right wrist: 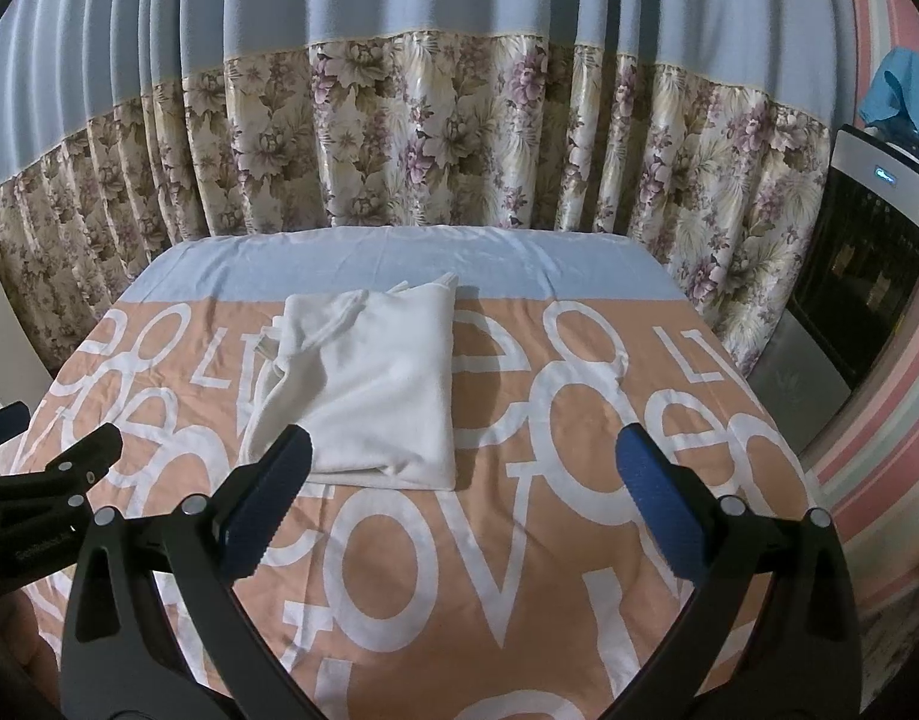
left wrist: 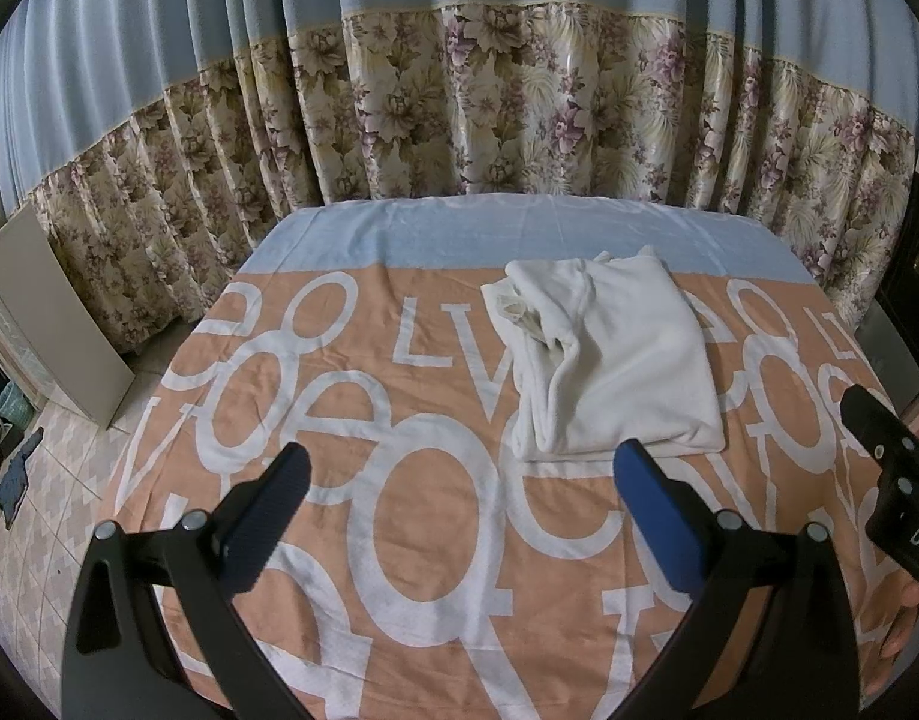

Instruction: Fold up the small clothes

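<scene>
Here, a folded white garment point(left wrist: 615, 354) is lying centre-right in the left view, on a peach lettered cloth point(left wrist: 423, 540). The left gripper point(left wrist: 459, 480) and right gripper point(right wrist: 462, 477) are hovering with fingers spread, gripping nothing.

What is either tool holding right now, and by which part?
Nothing. Both the left tool and right tool are open, short of the folded white garment.

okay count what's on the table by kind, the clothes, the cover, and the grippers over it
White folded garment: 1
Orange and white lettered table cover: 1
Open grippers: 2, left gripper and right gripper
Total: 4
</scene>
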A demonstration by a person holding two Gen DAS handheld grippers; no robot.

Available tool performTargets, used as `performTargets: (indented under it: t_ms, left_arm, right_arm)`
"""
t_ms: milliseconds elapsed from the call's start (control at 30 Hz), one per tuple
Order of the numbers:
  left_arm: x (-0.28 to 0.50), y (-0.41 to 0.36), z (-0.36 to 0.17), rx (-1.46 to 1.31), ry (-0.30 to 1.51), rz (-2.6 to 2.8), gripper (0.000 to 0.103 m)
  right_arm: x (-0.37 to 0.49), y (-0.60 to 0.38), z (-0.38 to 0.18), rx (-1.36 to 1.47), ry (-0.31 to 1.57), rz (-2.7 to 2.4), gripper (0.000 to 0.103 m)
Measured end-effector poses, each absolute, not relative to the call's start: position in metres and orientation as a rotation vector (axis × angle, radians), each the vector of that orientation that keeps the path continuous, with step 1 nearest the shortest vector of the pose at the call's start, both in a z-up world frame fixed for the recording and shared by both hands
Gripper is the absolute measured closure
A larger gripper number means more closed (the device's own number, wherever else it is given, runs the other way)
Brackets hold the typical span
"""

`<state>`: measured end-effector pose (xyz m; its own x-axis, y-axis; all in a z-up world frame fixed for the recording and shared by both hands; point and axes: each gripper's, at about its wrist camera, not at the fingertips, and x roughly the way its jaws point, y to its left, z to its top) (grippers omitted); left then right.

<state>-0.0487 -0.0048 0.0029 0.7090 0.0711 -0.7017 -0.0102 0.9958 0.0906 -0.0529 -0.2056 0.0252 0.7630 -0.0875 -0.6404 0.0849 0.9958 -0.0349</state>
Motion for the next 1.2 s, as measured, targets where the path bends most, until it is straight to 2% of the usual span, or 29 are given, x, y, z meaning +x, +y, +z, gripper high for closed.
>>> performTargets:
  t_ms: [1200]
  left_arm:
    - [-0.0490,-0.0067,0.0022,0.081,0.781,0.047,0.002]
  right_arm:
    - [-0.0538,-0.2027,0.0230,-0.008,0.702,-0.092,0.003]
